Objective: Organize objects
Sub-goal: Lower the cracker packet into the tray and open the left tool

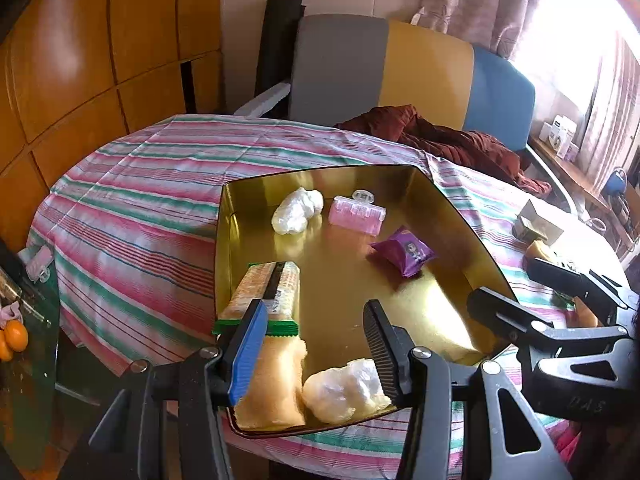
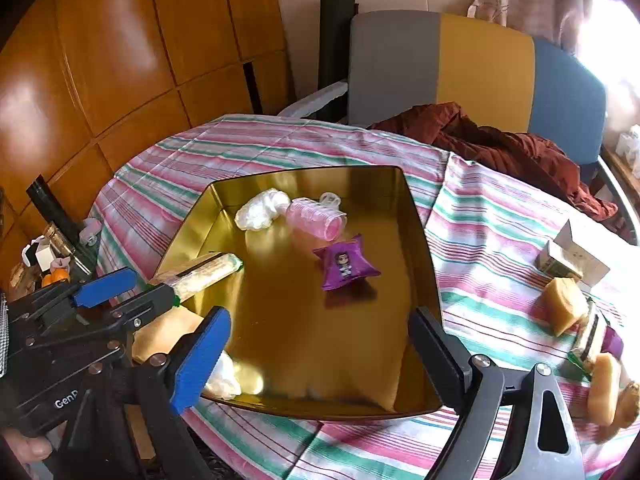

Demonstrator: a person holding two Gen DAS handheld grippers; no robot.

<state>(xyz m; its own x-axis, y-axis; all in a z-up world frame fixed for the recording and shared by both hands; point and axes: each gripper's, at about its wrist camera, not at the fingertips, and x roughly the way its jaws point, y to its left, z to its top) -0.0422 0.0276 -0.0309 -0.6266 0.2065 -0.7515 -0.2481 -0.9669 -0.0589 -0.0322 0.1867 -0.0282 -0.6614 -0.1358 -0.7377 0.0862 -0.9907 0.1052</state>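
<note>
Left gripper (image 1: 316,340): hanging over the near left corner of the gold tray, pointing steeply down; its blue-padded finger (image 1: 248,354) is lying against the green end of the biscuit pack. From the right wrist view the pack appears to be sitting between the two fingers, but whether the pads are pressing it cannot be told.

Right gripper (image 2: 320,356): released, jaws standing wide apart with nothing between them (only bare tray floor is showing in the gap); it is hovering over the tray's near edge.

Biscuit pack (image 1: 268,288): a long clear wrapper with a green crimped end, lying along the tray's left wall.

Gold tray (image 2: 280,336): a shallow reflective metal tray, resting on the striped tablecloth (image 2: 472,248).

Tray contents, far end: a white crumpled bag (image 2: 262,209) lying just beside a pink ribbed roller (image 2: 318,220).

Tray contents, middle: a purple snack packet (image 2: 346,266), lying well apart from the walls.

Tray contents, near corner: a second white wad (image 1: 344,390), sitting beside a pale yellow sponge-like block (image 1: 276,388).

Outside the tray, right: a small open carton (image 2: 574,258) and a yellow block (image 2: 564,304), both resting on the cloth.

Background: a dark red garment (image 2: 500,144) is lying at the foot of a grey, yellow and blue chair back (image 2: 480,72).
</note>
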